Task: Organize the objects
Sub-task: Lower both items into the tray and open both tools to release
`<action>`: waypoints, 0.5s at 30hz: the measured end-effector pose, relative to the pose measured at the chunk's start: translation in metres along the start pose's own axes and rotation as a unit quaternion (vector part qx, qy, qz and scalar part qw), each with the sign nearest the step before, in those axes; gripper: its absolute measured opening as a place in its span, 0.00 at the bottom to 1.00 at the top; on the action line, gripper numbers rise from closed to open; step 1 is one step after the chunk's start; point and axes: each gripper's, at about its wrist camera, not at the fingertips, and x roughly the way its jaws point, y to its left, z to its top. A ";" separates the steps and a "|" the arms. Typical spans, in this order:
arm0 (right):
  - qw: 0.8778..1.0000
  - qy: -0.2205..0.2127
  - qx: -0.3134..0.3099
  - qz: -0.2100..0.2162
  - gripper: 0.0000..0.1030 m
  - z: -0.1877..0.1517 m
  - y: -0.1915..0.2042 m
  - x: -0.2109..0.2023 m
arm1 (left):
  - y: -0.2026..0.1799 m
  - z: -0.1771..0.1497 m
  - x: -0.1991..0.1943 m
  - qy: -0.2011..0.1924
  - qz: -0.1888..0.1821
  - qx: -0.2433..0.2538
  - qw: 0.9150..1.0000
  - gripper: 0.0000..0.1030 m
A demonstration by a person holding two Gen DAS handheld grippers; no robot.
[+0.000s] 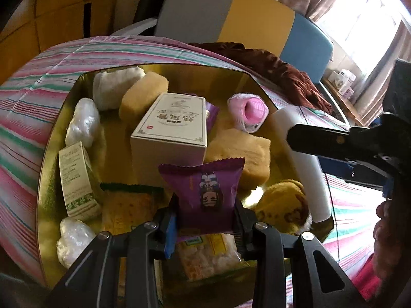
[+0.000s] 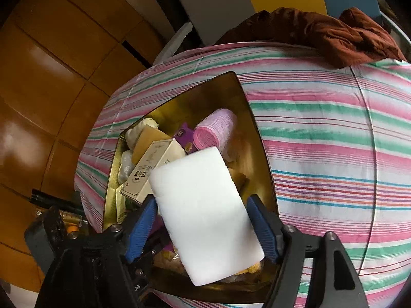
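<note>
My left gripper (image 1: 205,220) is shut on a purple snack packet (image 1: 205,192) and holds it just above the gold tray (image 1: 179,70). The tray is crowded with a cream box (image 1: 169,128), yellow sponges (image 1: 143,95), a pink roll (image 1: 249,113), a green-and-white box (image 1: 77,179), plastic wads (image 1: 82,123) and a yellow plush (image 1: 282,205). A white foam block (image 2: 205,218) lies tilted between the blue pads (image 2: 262,228) of my right gripper (image 2: 203,225), which stands open over the tray's right side. In the left wrist view the block (image 1: 303,164) leans on the tray's right rim.
The tray (image 2: 257,133) sits on a pink, green and white striped cloth (image 2: 321,141). A brown cloth (image 1: 277,71) is bunched at the far edge, with a grey, yellow and blue chair (image 1: 231,15) behind it. A hand (image 1: 385,220) is at the right.
</note>
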 end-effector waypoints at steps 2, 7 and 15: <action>1.000 -0.004 0.004 0.006 0.73 0.001 -0.002 0.000 | 0.001 0.004 0.002 -0.003 0.006 -0.001 1.000 0.35; 1.000 -0.007 -0.007 0.013 0.74 -0.002 0.000 -0.004 | 0.007 0.016 0.013 -0.002 0.020 -0.017 1.000 0.36; 0.998 -0.042 -0.048 -0.016 0.70 -0.024 0.007 -0.024 | 0.008 0.010 0.000 -0.022 0.024 -0.014 0.999 0.53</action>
